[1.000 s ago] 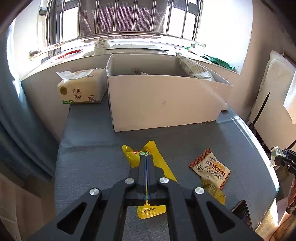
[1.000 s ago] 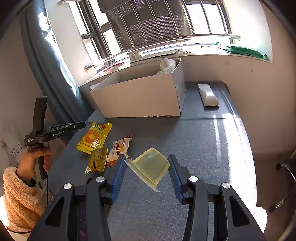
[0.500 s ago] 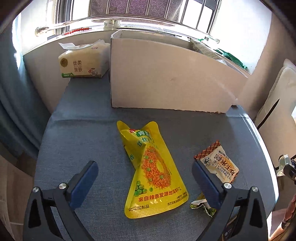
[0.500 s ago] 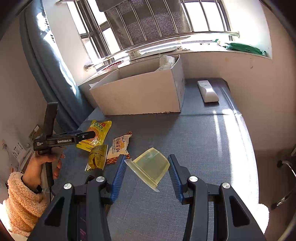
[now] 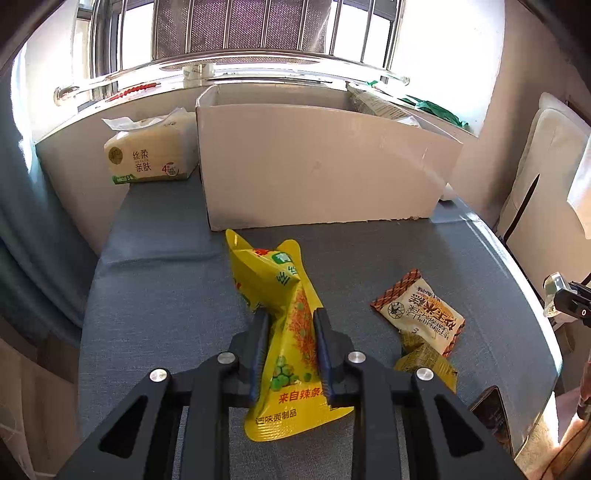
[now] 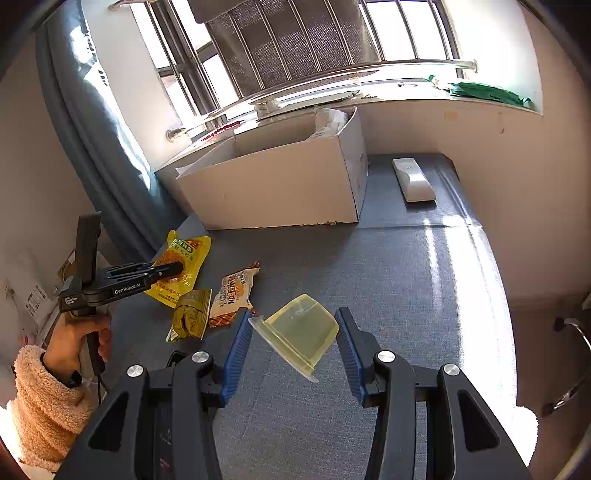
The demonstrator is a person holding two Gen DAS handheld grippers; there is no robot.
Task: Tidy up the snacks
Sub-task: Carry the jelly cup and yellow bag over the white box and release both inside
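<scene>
Snacks: one crumpled yellow foil pouch (image 5: 291, 332) clenched in the left gripper (image 5: 289, 328), one translucent jelly cup (image 6: 301, 332) gripped by the right gripper (image 6: 293, 336), two packets on the grey surface (image 5: 155, 314).

Barred sunlit window (image 5: 240, 33); pale walls (image 6: 424, 125); blue curtain (image 6: 92, 147); grey-blue tabletop (image 6: 406, 258)

The left gripper (image 5: 288, 325) opened wide half a second ago and has just been closing again — its jaws now pinch the yellow pouch (image 5: 291, 332), whose middle is squeezed into a ridge and lifted off the table (image 5: 155, 295).
</scene>
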